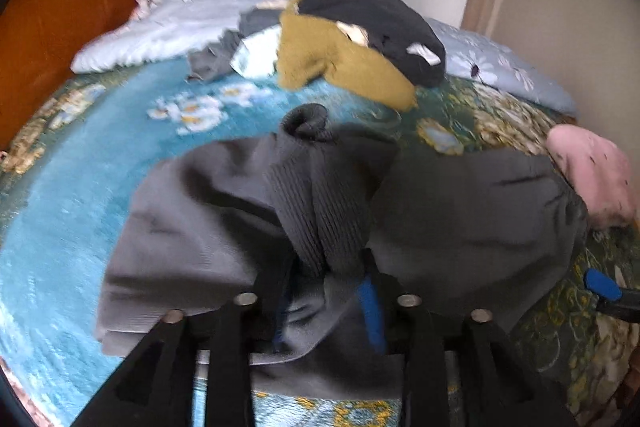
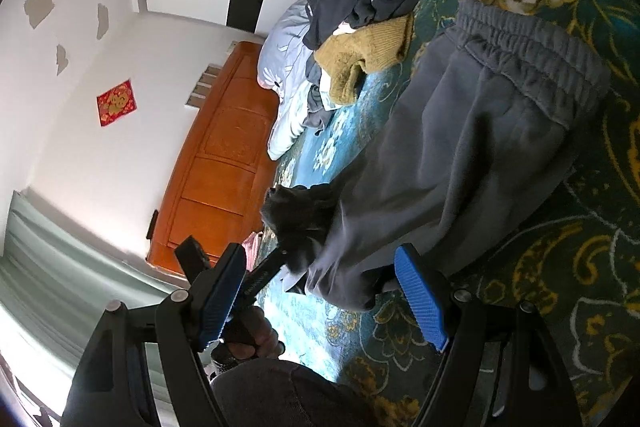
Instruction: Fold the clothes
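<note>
Ribbed grey cuff fabric is pinched between the pressed-together jaws of the left gripper [image 1: 328, 279]; the blue pad of one finger shows just beside the bunched cloth. That cuff belongs to the grey sweatpants [image 1: 224, 211], which are lifted at the held end and drape away to both sides over the bedspread [image 1: 72, 227].

In the right wrist view, the right gripper [image 2: 320, 299] has its jaws spread wide, with nothing between the blue pads. One pad sits just beside the hanging leg of the sweatpants without gripping it. The left gripper [image 2: 298, 251] appears here as well, clamped on the dark cuff, with the person's left hand [image 2: 260, 337] around its handle.

The elastic waistband [image 2: 532, 47] of the sweatpants lies flat on the floral bedspread at the far end of the garment.

Beyond the sweatpants, a pile rests near the pillows: a mustard knitted garment [image 1: 340, 63] with a dark garment [image 1: 380, 23] on top of it. A pale blue flowered quilt [image 1: 180, 15] lies behind the pile. A pink garment [image 1: 592, 171] lies beside the sweatpants at the bed's edge. An orange wooden headboard [image 2: 220, 155] closes the bed on one side.
</note>
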Available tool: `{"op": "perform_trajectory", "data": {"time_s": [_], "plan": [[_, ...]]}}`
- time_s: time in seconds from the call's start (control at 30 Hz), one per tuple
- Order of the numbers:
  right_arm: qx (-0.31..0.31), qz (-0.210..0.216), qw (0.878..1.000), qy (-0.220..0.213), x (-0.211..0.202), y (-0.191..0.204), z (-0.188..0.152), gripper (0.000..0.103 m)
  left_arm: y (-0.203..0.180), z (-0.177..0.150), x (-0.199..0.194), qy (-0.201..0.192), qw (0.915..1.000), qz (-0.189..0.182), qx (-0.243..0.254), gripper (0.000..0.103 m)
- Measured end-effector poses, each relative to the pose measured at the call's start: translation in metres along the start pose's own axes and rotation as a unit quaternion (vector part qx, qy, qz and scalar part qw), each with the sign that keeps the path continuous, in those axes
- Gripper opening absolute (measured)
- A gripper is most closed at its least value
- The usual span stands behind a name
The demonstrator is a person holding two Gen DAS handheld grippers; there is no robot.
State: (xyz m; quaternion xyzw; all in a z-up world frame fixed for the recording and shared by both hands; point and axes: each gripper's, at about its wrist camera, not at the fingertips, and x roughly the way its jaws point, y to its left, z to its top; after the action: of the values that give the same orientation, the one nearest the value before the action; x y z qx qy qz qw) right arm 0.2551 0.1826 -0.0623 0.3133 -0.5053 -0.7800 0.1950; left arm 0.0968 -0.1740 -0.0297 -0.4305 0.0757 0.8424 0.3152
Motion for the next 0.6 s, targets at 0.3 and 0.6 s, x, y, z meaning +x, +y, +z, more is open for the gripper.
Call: {"op": "perform_trajectory", "data": {"time_s": [0.3,0.6], "plan": [[-0.024,-0.028,0.999,0.012,0.01,0.02,-0.002,0.078,0.023,-0.002,-0.041,-0.069,0.9887,-0.125,-0.046,0.072],[-0.128,-0.067,0.987,0.075,0.08,0.079,0.01,0.078,0.133,-0.017,-0.056,-0.098,0.968,0.002,-0.231,0.075]]}}
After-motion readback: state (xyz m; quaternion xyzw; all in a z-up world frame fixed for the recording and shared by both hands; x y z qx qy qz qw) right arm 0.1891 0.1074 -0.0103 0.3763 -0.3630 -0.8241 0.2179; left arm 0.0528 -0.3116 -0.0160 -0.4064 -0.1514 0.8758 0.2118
